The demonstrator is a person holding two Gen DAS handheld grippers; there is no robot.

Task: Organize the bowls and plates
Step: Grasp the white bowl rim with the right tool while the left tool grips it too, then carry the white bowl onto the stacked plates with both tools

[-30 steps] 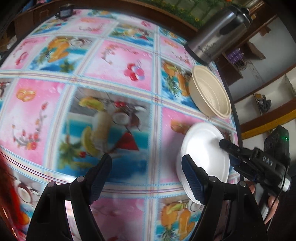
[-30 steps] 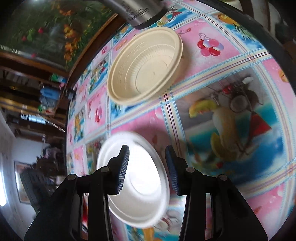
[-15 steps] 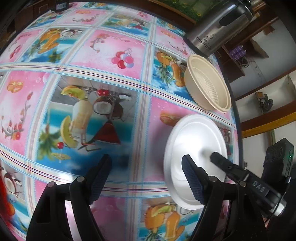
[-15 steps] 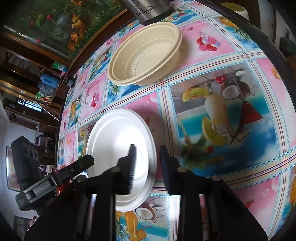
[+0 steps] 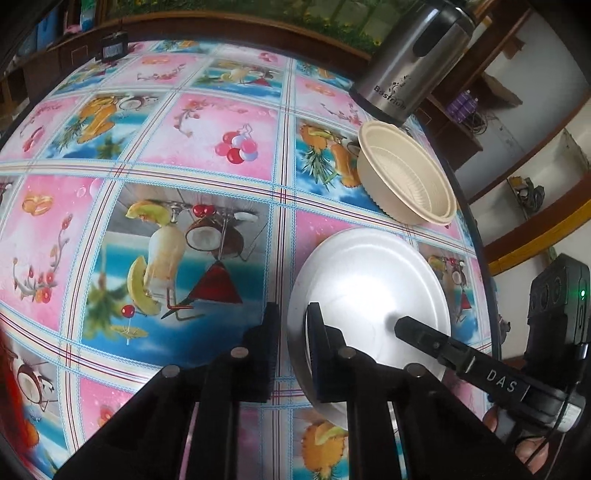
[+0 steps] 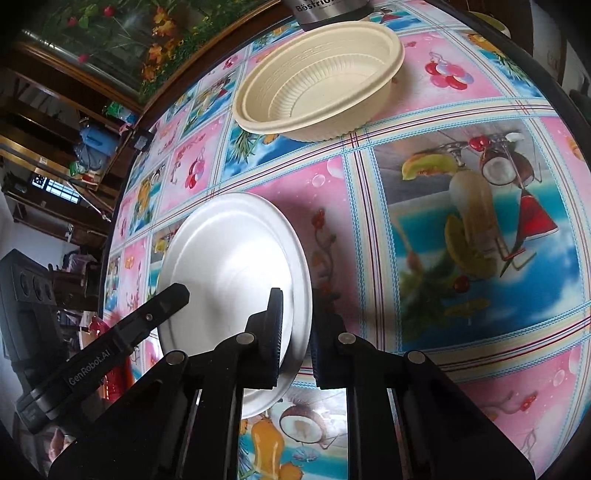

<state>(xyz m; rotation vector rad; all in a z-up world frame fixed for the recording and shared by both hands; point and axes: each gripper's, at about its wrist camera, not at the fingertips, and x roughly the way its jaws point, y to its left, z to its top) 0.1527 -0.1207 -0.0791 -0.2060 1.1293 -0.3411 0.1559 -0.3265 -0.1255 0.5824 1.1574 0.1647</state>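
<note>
A white foam plate [image 5: 369,288] [image 6: 229,258] lies on the patterned tablecloth, near the table's edge. My left gripper [image 5: 293,332] straddles the plate's left rim, and its jaws are closing on it. My right gripper [image 6: 297,328] has the plate's right rim between its pads; its jaws are also closing, pinching the rim. One finger [image 5: 421,338] of the right gripper shows over the plate in the left wrist view. The left gripper's finger [image 6: 155,314] shows at the plate's far side in the right wrist view. A cream ribbed bowl [image 5: 406,181] [image 6: 317,81] stands beyond the plate, apart from it.
A steel thermos jug [image 5: 410,62] [image 6: 325,9] stands right behind the bowl. The table's dark edge [image 5: 476,240] runs close to the plate and bowl. A wide stretch of tablecloth [image 5: 166,206] spreads out to the plate's other side. Shelves and clutter lie off the table.
The left gripper's jaws went from wide apart to closed over the plate's rim. The right gripper's jaws narrowed onto the opposite rim and slid along the plate.
</note>
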